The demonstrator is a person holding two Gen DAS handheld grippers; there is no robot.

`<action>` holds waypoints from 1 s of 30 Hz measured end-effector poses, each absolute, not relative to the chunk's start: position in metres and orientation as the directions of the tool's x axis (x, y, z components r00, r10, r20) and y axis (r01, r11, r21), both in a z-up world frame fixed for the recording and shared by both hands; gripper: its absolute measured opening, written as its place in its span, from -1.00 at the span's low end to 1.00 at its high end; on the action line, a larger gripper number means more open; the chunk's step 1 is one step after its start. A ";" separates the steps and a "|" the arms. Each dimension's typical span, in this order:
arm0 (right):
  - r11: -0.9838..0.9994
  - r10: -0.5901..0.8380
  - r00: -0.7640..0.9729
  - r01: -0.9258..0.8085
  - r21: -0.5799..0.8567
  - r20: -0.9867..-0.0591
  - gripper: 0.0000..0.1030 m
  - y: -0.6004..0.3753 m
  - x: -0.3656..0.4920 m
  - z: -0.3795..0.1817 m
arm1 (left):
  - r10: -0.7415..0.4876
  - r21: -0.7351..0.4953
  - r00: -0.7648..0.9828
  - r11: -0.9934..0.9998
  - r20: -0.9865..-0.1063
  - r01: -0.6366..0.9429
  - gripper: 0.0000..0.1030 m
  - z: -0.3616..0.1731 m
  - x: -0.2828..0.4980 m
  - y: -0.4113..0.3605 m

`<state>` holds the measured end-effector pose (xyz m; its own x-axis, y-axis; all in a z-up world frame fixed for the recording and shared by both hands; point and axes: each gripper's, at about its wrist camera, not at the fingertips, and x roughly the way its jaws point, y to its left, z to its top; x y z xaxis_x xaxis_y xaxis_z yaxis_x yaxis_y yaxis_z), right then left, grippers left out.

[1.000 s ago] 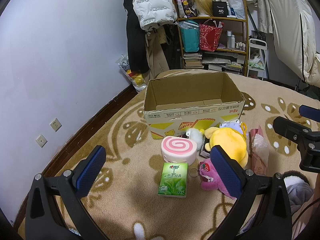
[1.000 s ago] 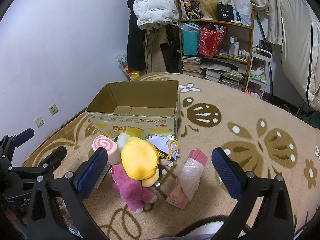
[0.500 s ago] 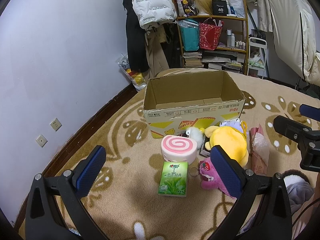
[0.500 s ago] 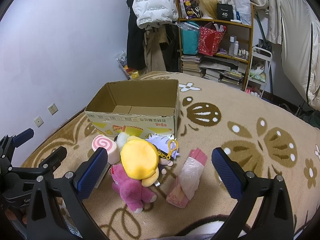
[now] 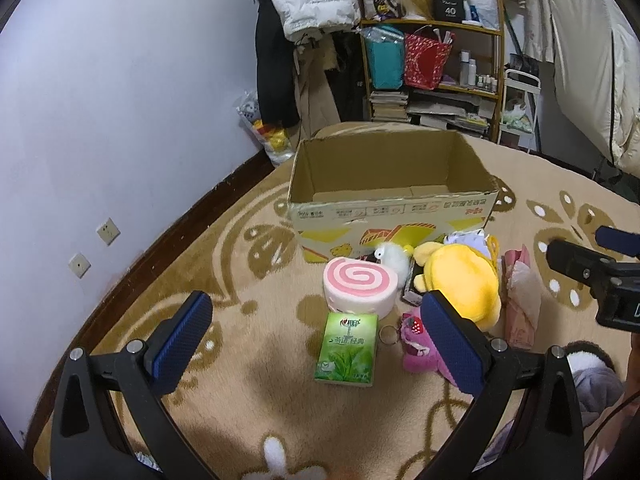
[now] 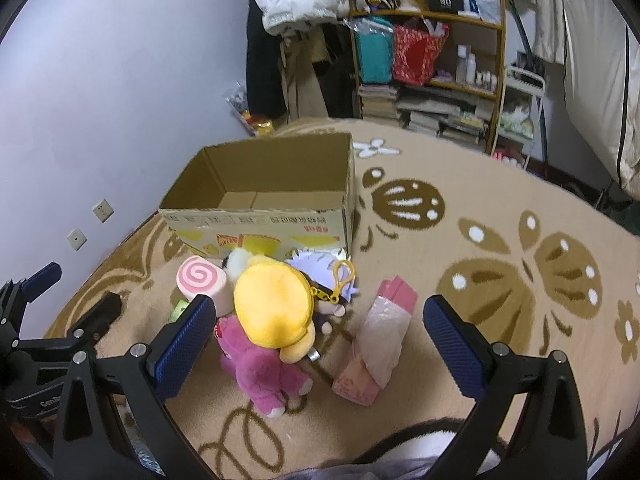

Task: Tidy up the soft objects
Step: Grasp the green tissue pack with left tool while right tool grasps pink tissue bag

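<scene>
Both the left gripper and right gripper hover spread and empty; the pink swirl-topped foam roll, at 6 o'clock of the open cardboard box, looks light and squashy, best pinched across its sides.

Soft, even indoor light is falling from overhead, leaving faint shadows on the carpet just in front of the cardboard box. Fisheye distortion is bending the wall left of the box, and black vignetting is filling the corners. The shelf behind the box is looking slightly soft.
</scene>
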<state>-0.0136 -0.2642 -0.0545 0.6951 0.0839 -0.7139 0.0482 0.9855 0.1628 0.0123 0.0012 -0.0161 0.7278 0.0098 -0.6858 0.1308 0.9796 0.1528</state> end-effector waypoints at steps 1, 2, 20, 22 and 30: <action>0.984 0.081 0.685 0.061 0.167 -0.724 1.00 -0.267 -0.013 -0.058 | 0.014 0.150 0.717 0.980 -0.697 0.126 1.00 -0.018 0.015 0.002; 0.983 0.077 0.674 0.073 0.170 -0.734 1.00 -0.268 -0.009 -0.057 | 0.022 0.145 0.698 0.982 -0.716 0.117 1.00 -0.022 0.021 0.004; 0.941 0.053 0.483 0.269 0.205 -0.874 1.00 -0.303 0.021 -0.096 | 0.047 0.088 0.420 0.993 -0.906 0.081 0.99 -0.096 0.083 0.010; 0.937 0.048 0.461 0.286 0.200 -0.886 0.90 -0.305 0.025 -0.102 | 0.059 0.106 0.404 0.990 -0.913 0.095 0.99 -0.103 0.088 0.006; 0.920 0.076 0.378 0.330 0.211 -0.923 0.71 -0.311 0.039 -0.132 | 0.070 0.115 0.333 0.987 -0.940 0.116 0.99 -0.129 0.099 0.004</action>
